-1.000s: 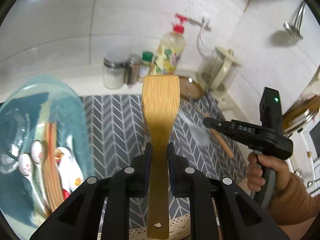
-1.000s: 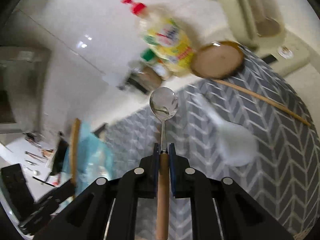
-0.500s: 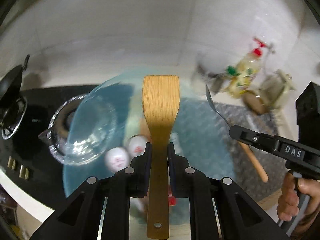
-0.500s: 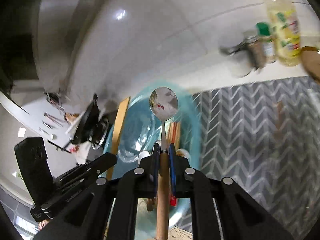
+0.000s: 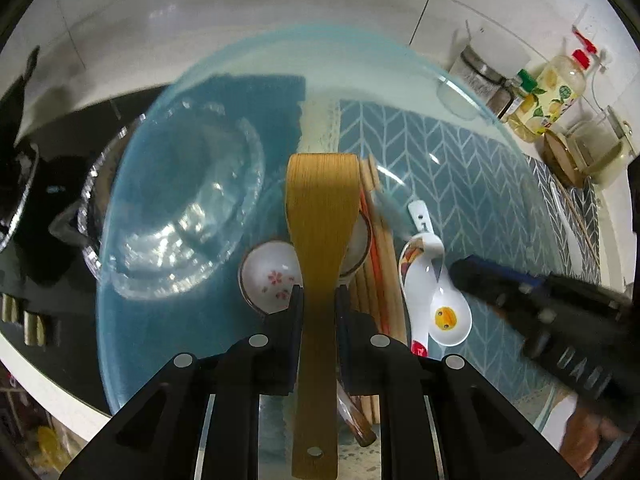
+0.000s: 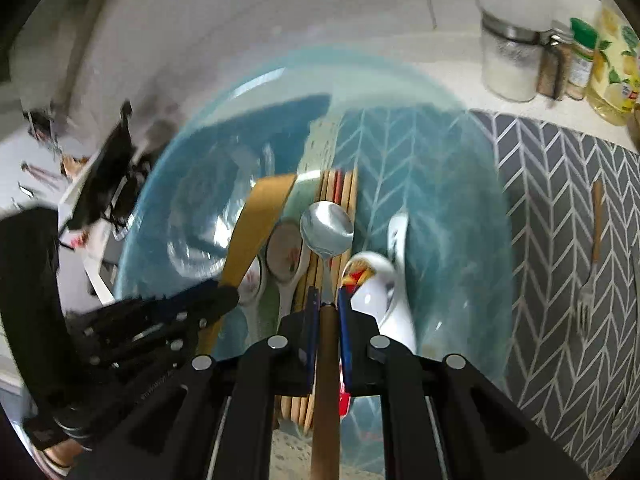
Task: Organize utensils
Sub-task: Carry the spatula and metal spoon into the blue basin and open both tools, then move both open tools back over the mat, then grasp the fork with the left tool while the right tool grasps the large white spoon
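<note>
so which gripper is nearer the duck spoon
Right. The right gripper hovers right beside the duck spoon; the left gripper sits further off, past the chopsticks.

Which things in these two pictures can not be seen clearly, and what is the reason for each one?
- Chopsticks, left wrist view: the wooden spatula and left gripper cover part of them; their number is unclear.
- Metal spoon, right wrist view: its wooden handle runs off the bottom edge.
- Right gripper, left wrist view: blurred; fingertips indistinct.
- Fork, right wrist view: small, near the edge; tines hard to count.
</note>
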A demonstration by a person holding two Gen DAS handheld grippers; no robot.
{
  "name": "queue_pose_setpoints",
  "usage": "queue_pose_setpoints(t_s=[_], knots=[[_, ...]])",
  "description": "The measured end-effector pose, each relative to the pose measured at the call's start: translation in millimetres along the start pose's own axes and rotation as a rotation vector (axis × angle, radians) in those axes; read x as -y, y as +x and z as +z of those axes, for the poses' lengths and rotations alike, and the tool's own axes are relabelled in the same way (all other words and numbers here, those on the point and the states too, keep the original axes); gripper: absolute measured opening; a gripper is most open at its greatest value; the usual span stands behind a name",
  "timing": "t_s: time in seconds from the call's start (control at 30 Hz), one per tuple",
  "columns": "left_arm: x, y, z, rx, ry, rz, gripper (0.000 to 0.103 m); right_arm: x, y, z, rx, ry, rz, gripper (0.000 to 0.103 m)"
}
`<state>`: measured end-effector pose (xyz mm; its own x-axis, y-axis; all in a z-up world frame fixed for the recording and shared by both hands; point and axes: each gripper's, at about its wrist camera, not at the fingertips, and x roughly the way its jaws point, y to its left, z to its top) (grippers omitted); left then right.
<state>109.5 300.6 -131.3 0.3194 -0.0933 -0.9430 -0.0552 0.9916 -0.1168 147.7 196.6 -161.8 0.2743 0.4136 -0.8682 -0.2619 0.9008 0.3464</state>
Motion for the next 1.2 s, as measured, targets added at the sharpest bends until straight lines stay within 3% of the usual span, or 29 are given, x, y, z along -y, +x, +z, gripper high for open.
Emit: queue_pose_setpoints(t_s=[0.13,0.3,0.4,0.43,0.47,0.53,0.6,0.67,0.73,0.83,0.97,1.13,1.2], knots=[[2.6,1.8,-2.8,-0.012,-0.015,0.019,0.023,-7.4,10.8,-1.7,-0.075,-0.069,-0.039,0.011],[4.9,-24.7,-1.9,0.059,-0.055,0.056,0.03,3.7,-20.8,-7.6,-0.041,-0.063,0.027,0.011],[27.7,-64.6,1.3,0.161,-0.036,0.051,0.033,30.3,-68.2,-6.5,0.051,-0.045,0.088,0.011],[36.0,-74.6,2.8,0.189,-0.027,0.05,0.041,37.6,-79.8,-7.3,0.078,-0.034,0.123,0.012],[48.3,-87.7,4.3,0.227,-0.014,0.041,0.046,49.9,-96.2,-6.7,0.119,-0.019,0.162,0.018],[81.3,-113.7,6.6,0.303,0.029,-0.007,0.047,85.1,-136.7,-11.4,0.243,0.005,0.198,0.031],[119.7,-132.2,4.9,0.352,0.088,-0.073,0.052,117.9,-166.8,-17.9,0.36,0.028,0.173,0.051],[157.0,-136.2,2.7,0.375,0.143,-0.125,0.065,162.9,-197.3,-29.1,0.494,0.053,0.109,0.054],[193.7,-124.7,0.8,0.368,0.195,-0.156,0.069,206.4,-212.8,-37.4,0.524,0.087,0.013,0.054],[247.1,-77.8,-2.1,0.306,0.251,-0.195,0.069,265.7,-216.3,-51.3,0.527,0.131,-0.07,0.054],[282.3,-4.3,0.4,0.249,0.281,-0.141,0.068,311.9,-197.3,-64.7,0.497,0.078,-0.174,0.054],[288.0,65.7,18.1,0.199,0.24,-0.092,0.061,345.2,-156.3,-68.0,0.404,0.039,-0.169,0.053],[286.3,80.4,22.7,0.176,0.217,-0.067,0.059,352.0,-138.1,-61.3,0.376,0.018,-0.156,0.047]])
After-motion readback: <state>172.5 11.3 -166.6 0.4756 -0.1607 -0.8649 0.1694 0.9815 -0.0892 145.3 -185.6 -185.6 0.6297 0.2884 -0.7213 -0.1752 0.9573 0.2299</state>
